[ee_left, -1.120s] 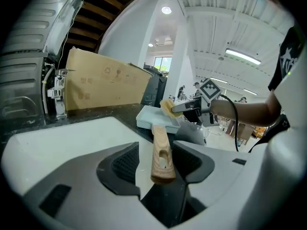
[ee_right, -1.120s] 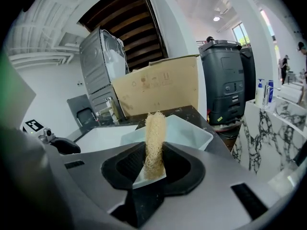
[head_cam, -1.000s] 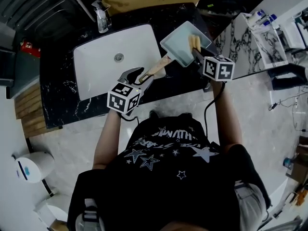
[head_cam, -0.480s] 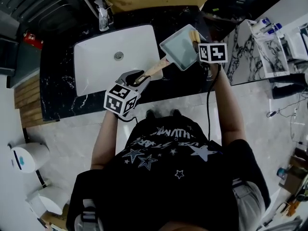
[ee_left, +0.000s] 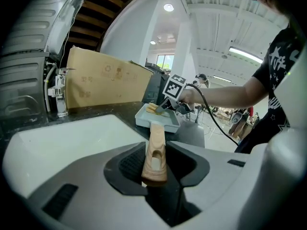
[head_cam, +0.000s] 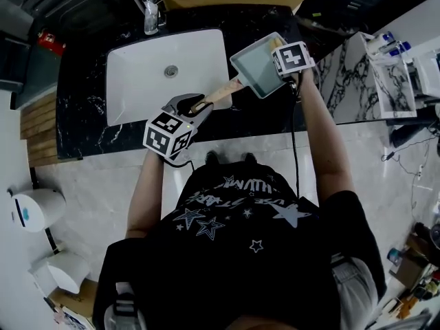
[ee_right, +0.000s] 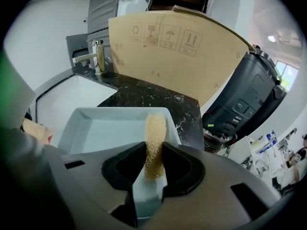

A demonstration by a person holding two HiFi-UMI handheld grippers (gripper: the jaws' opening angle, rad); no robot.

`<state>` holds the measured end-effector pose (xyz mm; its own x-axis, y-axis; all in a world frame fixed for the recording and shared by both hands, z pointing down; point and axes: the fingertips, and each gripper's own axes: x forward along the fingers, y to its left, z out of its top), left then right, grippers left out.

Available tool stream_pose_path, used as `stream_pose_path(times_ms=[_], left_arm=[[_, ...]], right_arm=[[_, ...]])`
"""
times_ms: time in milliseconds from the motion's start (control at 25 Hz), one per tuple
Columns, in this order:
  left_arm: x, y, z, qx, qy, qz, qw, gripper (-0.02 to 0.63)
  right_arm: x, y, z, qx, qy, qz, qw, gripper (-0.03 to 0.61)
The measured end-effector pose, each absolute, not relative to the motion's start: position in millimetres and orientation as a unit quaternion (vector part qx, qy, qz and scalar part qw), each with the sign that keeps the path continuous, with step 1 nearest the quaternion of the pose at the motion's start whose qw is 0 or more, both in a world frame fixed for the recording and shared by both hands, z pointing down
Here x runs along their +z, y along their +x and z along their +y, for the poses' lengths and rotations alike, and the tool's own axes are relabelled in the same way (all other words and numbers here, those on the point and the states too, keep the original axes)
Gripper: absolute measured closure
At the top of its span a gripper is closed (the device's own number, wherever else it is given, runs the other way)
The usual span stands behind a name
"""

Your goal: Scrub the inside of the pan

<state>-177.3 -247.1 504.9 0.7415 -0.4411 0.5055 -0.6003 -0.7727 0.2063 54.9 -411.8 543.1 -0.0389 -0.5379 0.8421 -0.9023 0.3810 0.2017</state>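
Beside the sink: left gripper clamped on pan handle, right gripper pinching sponge inside pan; mid-scrub, next probably needs downward pressure and strokes.

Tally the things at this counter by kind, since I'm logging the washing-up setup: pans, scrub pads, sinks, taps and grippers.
pan: 1
scrub pad: 1
sink: 1
tap: 1
grippers: 2, the left gripper with jaws on the pan's wooden handle, the right gripper with jaws on the scrub pad
Total: 6
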Motion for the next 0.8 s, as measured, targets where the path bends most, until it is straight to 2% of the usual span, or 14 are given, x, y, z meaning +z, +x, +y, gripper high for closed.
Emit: stream_pose_path(times_ms=[240, 360, 800], left_arm=[[506, -177, -247, 0.222, 0.914, -0.285, 0.183, 0.479], [507, -178, -247, 0.223, 0.914, -0.286, 0.183, 0.479], [507, -178, -247, 0.230, 0.908, -0.299, 0.182, 0.474]], right_arm=[[547, 53, -414, 0.185, 0.505, -0.693, 0.480, 0.472], [548, 35, -413, 0.188, 0.472, -0.726, 0.464, 0.472], [550, -3, -386, 0.212, 0.397, -0.757, 0.474, 0.472]])
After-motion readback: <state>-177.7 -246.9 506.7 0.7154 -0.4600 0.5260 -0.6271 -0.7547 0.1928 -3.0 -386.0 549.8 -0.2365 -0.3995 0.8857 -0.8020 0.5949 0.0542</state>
